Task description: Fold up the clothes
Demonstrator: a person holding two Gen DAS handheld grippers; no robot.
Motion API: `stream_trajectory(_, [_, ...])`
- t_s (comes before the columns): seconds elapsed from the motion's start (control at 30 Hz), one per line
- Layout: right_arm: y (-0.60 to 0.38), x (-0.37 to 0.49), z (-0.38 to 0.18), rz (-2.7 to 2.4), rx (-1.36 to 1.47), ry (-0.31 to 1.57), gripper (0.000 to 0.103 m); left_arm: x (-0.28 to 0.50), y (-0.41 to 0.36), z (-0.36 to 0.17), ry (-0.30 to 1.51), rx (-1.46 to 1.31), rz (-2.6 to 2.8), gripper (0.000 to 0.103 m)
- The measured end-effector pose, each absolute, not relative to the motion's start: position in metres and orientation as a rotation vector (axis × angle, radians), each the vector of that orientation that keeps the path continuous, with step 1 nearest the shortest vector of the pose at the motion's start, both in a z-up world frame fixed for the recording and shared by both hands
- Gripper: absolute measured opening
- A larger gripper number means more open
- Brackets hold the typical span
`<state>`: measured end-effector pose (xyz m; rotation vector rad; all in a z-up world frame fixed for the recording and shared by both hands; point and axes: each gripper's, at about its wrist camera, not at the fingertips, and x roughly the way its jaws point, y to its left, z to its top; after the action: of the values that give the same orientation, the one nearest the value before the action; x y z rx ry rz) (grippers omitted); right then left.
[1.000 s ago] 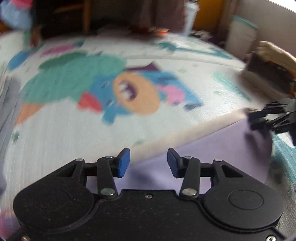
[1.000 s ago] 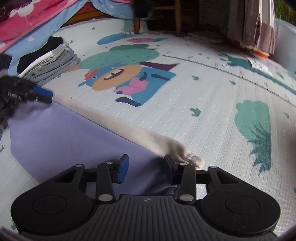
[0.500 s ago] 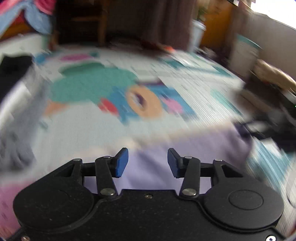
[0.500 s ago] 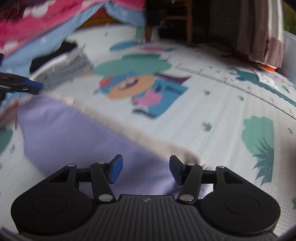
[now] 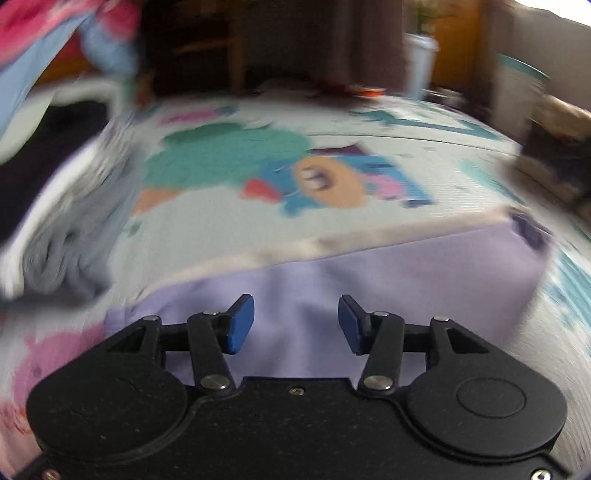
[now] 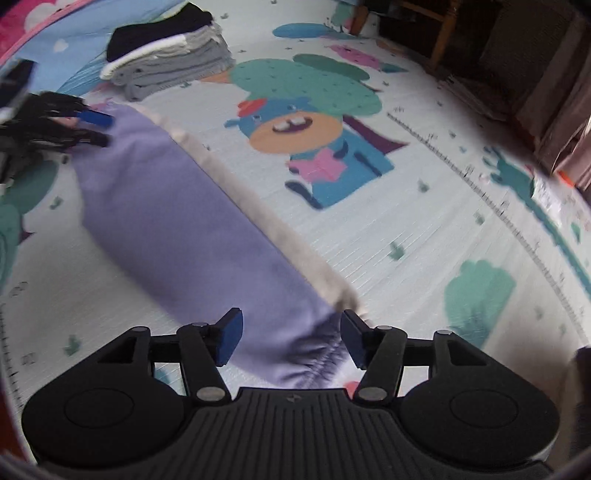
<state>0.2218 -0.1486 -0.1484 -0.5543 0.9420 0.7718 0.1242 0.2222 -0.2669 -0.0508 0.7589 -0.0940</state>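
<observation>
A purple garment [image 6: 177, 206] with a cream band [image 6: 266, 214] along its far edge lies stretched flat on the cartoon play mat [image 6: 424, 236]. My right gripper [image 6: 291, 338] hovers above its gathered end. Its jaws are opening and the blue pads stand clear of the cloth. At the garment's other end is my left gripper [image 6: 98, 128]. In the left wrist view, blurred by motion, the left gripper [image 5: 295, 323] hangs over the purple garment [image 5: 388, 280]. Its jaws are opening too, and nothing is pinched between the pads.
A stack of folded grey, white and black clothes [image 6: 166, 70] sits on the mat beyond the garment's left end, blurred in the left wrist view [image 5: 74, 221]. Wooden chair legs [image 6: 443, 37] and dark furniture stand at the mat's far edge. Pink and blue bedding [image 6: 55, 33] lies far left.
Both pairs of jaws have widened. The right gripper has lifted off the garment's end and rolled. The left gripper has shifted sideways, bringing the folded stack into its view.
</observation>
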Motion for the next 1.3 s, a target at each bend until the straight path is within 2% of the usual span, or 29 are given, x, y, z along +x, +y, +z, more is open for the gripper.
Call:
stream_trajectory(0.03, [-0.148, 0.221, -0.133, 0.773, -0.544, 0.963, 0.06, 0.133, 0.227, -0.28, 0.786, -0.058, -0.083, 0.058])
stream_trajectory(0.1, [-0.147, 0.217, -0.1, 0.777, -0.502, 1.004, 0.065, 0.143, 0.226, -0.287, 0.778, -0.074, -0.026, 0.055])
stream_trajectory(0.2, [-0.143, 0.205, -0.059, 0.764, -0.431, 1.059, 0.07, 0.154, 0.234, -0.304, 0.683, -0.269, -0.005, 0.058])
stream_trajectory(0.23, [-0.142, 0.201, -0.048, 0.749, -0.4, 1.076, 0.07, 0.165, 0.235, -0.32, 0.746, -0.296, 0.039, 0.057])
stream_trajectory(0.33, [-0.144, 0.185, -0.025, 0.691, -0.261, 1.123, 0.073, 0.177, 0.239, -0.346, 0.739, -0.432, 0.061, 0.056])
stream_trajectory(0.43, [-0.152, 0.165, -0.011, 0.619, -0.114, 1.144, 0.075, 0.169, 0.244, -0.345, 0.623, -0.52, 0.106, 0.057])
stream_trajectory(0.53, [-0.158, 0.146, -0.005, 0.582, -0.061, 1.144, 0.08, 0.163, 0.248, -0.357, 0.614, -0.515, 0.21, 0.057])
stream_trajectory(0.73, [-0.156, 0.147, 0.002, 0.551, -0.043, 1.098, 0.081, 0.179, 0.262, -0.404, 0.62, -0.647, 0.277, 0.057])
stream_trajectory(1.07, [-0.16, 0.162, 0.001, 0.507, -0.015, 1.098, 0.082, 0.268, 0.247, -0.484, 0.675, -0.902, 0.319, 0.057])
stream_trajectory(1.3, [-0.166, 0.174, -0.007, 0.445, 0.028, 1.128, 0.082, 0.314, 0.251, -0.507, 0.652, -1.0, 0.322, 0.057])
